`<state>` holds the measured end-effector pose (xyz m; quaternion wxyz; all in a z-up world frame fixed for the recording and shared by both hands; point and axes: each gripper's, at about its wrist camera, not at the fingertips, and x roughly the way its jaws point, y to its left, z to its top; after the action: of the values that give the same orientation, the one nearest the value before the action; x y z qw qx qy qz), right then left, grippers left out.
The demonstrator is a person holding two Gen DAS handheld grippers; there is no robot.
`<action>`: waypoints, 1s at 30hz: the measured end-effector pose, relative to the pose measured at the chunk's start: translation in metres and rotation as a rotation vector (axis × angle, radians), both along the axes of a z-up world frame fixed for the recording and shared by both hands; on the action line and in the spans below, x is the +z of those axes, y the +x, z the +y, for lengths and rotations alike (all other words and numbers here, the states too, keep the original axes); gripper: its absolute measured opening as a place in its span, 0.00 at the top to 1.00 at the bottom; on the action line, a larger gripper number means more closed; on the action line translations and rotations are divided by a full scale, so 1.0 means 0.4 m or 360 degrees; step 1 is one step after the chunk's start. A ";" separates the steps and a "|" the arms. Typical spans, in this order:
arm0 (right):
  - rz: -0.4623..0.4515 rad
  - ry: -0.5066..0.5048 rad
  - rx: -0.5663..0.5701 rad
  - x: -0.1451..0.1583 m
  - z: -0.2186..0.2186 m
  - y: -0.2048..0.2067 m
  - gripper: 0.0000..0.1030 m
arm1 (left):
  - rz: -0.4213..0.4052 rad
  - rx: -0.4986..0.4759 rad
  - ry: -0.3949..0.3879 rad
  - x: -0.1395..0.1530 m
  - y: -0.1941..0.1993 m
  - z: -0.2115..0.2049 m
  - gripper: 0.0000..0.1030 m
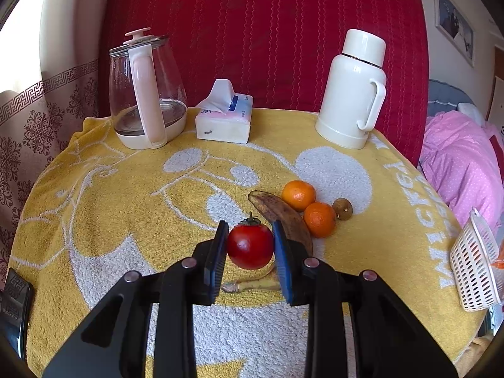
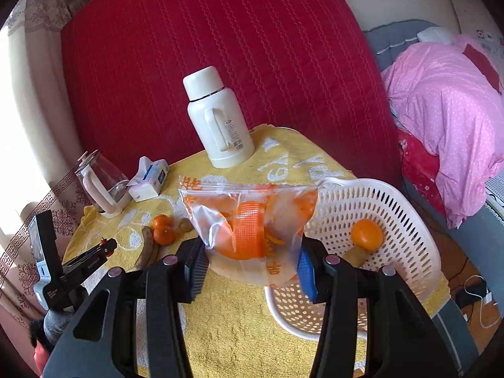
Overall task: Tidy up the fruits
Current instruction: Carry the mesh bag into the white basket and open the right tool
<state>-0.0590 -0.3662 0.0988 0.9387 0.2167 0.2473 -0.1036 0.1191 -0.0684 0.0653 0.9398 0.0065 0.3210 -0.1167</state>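
- Sitting clamped between the blue pads of the left gripper, jaws closed tight on it: a red tomato, held just above the yellow towel covering the bench.
- Lying just behind the tomato: a browned banana, two oranges touching it, and a small brown fruit beside them.
- Gripping a clear plastic bag with orange print: the right gripper, jaws partly closed on the bag's sides, something orange showing inside.
- Resting tilted at the bench's right edge: a white perforated basket, holding one orange and a brownish fruit.
- Standing along the far side: a glass kettle, a tissue box and a white thermos, backed by a red quilted cover.
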 end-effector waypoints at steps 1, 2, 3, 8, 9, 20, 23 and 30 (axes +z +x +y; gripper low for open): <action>0.0010 0.0014 -0.0030 -0.005 -0.015 -0.004 0.52 | 0.0001 -0.0002 0.0001 0.000 0.000 -0.001 0.72; 0.0023 0.0027 -0.0057 -0.011 -0.029 -0.008 0.52 | 0.0002 -0.0004 0.0003 -0.001 -0.001 -0.003 0.72; 0.0033 0.0042 -0.0076 -0.018 -0.041 -0.009 0.52 | 0.0001 -0.0005 0.0004 -0.001 -0.001 -0.004 0.72; 0.0118 0.0127 -0.0097 -0.059 -0.072 0.001 0.50 | 0.0002 -0.0008 0.0007 -0.002 0.000 -0.005 0.72; 0.0132 0.0152 -0.0078 -0.068 -0.073 0.006 0.50 | 0.0004 -0.0008 0.0007 -0.002 0.000 -0.005 0.72; 0.0131 0.0262 -0.0086 -0.082 -0.077 0.010 0.39 | 0.0004 -0.0020 0.0011 -0.002 -0.001 -0.008 0.72; 0.0120 0.0271 -0.0093 -0.081 -0.075 0.009 0.38 | 0.0001 -0.0022 0.0010 -0.001 -0.002 -0.009 0.72; 0.0077 0.0308 -0.0159 -0.072 -0.093 -0.006 0.34 | 0.0005 -0.0021 0.0009 -0.001 -0.002 -0.009 0.72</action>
<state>-0.0613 -0.4033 0.0702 0.9008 0.3158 0.2678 -0.1310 0.1184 -0.0718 0.0648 0.9385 0.0109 0.3227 -0.1220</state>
